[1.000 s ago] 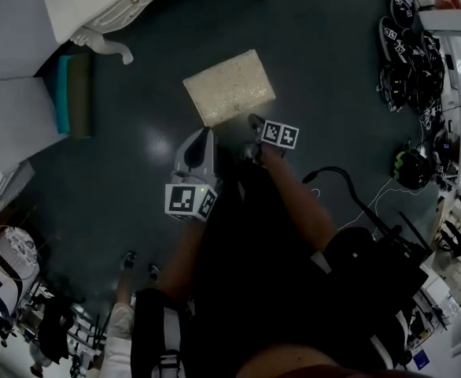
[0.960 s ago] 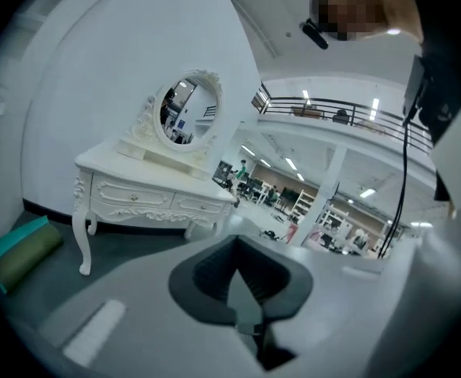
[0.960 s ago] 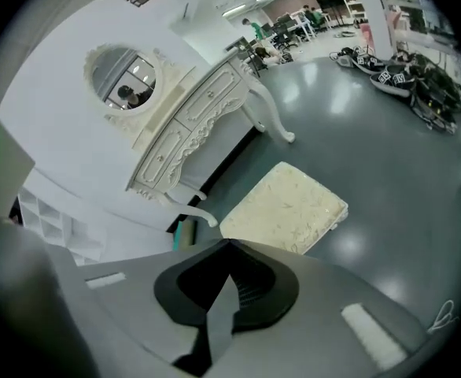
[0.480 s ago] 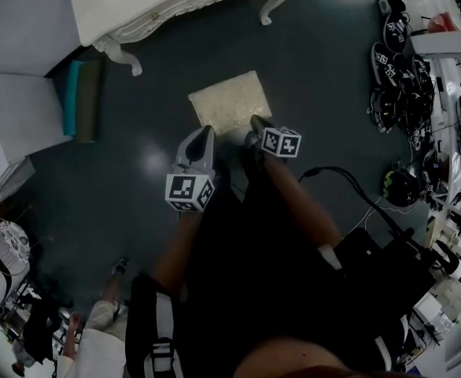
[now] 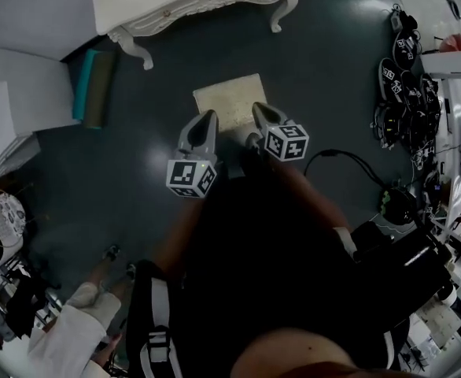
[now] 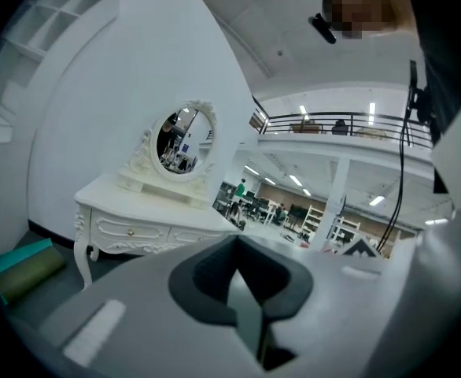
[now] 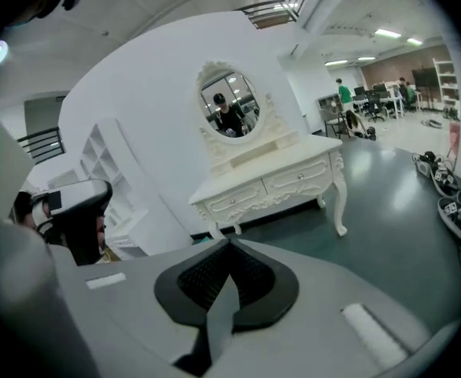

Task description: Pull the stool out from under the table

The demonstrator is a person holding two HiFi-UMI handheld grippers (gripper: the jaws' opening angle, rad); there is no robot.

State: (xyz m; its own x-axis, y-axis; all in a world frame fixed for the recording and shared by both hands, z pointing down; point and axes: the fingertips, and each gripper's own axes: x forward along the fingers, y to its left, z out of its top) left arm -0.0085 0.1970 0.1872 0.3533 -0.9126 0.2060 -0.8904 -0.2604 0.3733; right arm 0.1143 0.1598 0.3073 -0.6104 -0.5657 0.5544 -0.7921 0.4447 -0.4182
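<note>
The stool (image 5: 229,99), a small seat with a beige cushioned top, stands on the dark floor in front of the white dressing table (image 5: 207,2), clear of its legs. My left gripper (image 5: 208,116) and right gripper (image 5: 259,109) are held side by side over the stool's near edge, in front of my dark clothing. Both are shut with nothing between the jaws. In the left gripper view the left gripper (image 6: 235,241) points at the dressing table (image 6: 136,215) and its oval mirror. The right gripper (image 7: 229,244) faces the same table (image 7: 270,176). The stool is hidden in both gripper views.
Teal and olive rolled mats (image 5: 95,85) lie left of the table beside a white cabinet (image 5: 14,101). Black gear and shoes (image 5: 407,73) line the right side, with a black cable (image 5: 341,157) on the floor. A person in a white sleeve (image 5: 65,337) stands at the lower left.
The head view has tilted up: the dressing table shows more fully and the stool looks smaller. Both grippers stayed shut and their tips now overlap the stool's near edge.
</note>
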